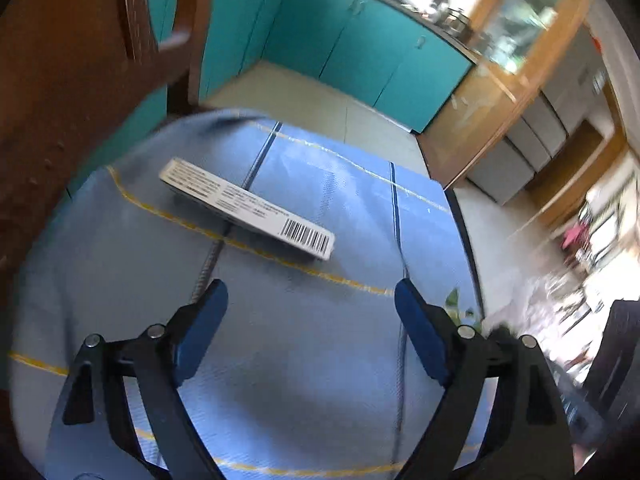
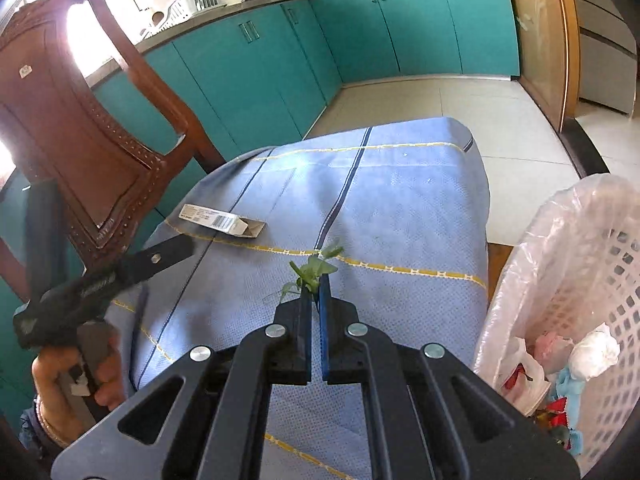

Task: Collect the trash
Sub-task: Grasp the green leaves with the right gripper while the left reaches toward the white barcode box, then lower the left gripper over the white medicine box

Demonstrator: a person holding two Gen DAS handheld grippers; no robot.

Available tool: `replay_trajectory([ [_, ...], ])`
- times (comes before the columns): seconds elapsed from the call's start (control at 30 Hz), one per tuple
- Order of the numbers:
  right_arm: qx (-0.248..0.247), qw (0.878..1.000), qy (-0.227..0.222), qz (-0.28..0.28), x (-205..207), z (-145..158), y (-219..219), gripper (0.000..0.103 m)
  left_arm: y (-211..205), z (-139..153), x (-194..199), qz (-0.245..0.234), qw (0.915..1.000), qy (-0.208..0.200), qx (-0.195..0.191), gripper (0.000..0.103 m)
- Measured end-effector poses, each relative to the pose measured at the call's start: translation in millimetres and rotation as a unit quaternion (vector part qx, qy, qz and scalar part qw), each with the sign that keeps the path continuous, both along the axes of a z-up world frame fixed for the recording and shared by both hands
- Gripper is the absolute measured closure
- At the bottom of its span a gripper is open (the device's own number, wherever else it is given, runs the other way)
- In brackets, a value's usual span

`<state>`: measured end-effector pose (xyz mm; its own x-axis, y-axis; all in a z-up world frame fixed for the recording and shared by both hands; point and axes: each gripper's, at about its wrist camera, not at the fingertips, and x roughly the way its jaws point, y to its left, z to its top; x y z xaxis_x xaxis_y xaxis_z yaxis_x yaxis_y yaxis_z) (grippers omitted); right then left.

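Right gripper: jaws clamped together on a small sprig of green leaves, held above the tabletop with its blue woven cloth crossed by yellow and dark stripes. Right of the cloth's edge, just beside it: white perforated plastic basket lined with a clear bag, wrappers and crumpled paper inside. Left gripper: jaws wide apart, nothing between them, above the cloth. Beyond it, on the cloth near the brown wooden chair: a long flat white cardboard box with a barcode, one end open.
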<state>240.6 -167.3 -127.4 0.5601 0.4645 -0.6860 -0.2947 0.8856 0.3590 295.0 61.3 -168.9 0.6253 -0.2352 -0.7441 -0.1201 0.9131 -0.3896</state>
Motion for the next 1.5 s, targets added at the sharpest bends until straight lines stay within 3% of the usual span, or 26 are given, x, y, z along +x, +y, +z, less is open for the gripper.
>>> replay_trajectory([
  [0.13, -0.01, 1.0, -0.004, 0.008, -3, 0, -3, 0.099, 5, -14, 19, 0.041, 0.9984, 0.032, 0.025, 0.014],
  [0.3, -0.029, 0.999, -0.007, 0.025, -6, -3, 12, 0.099, 11, -37, 42, 0.058, 0.9951, 0.08, -0.006, 0.013],
  [0.53, -0.047, 0.998, -0.003, 0.034, -8, -8, 19, 0.099, 9, -43, 54, 0.068, 0.9945, 0.079, 0.012, 0.014],
  [0.6, -0.048, 0.998, 0.0, 0.033, -8, -9, 19, 0.099, 6, -42, 53, 0.066, 0.9946, 0.076, 0.025, 0.023],
  [0.77, -0.051, 0.998, 0.0, 0.028, -9, -11, 17, 0.099, 7, -40, 51, 0.051, 0.9961, 0.067, 0.029, 0.074],
  [0.83, -0.052, 0.998, 0.001, 0.027, -9, -11, 16, 0.099, 8, -38, 46, 0.044, 0.9972, 0.058, 0.019, 0.077],
  [1.03, -0.047, 0.999, -0.002, 0.021, -9, -9, 11, 0.099, -1, -19, 20, -0.021, 0.9995, 0.023, 0.007, 0.078],
  [1.2, -0.033, 0.999, -0.001, 0.022, -10, -5, 6, 0.099, -11, 0, -7, -0.11, 0.9935, 0.0, 0.027, 0.079],
  [1.3, -0.036, 0.999, -0.003, 0.019, -10, -5, 6, 0.099, -6, 2, -17, -0.113, 0.9922, -0.004, 0.052, 0.079],
  [1.5, -0.039, 0.999, -0.003, 0.019, -10, -6, 8, 0.099, 3, -7, -15, -0.095, 0.9926, 0.026, 0.071, 0.075],
])
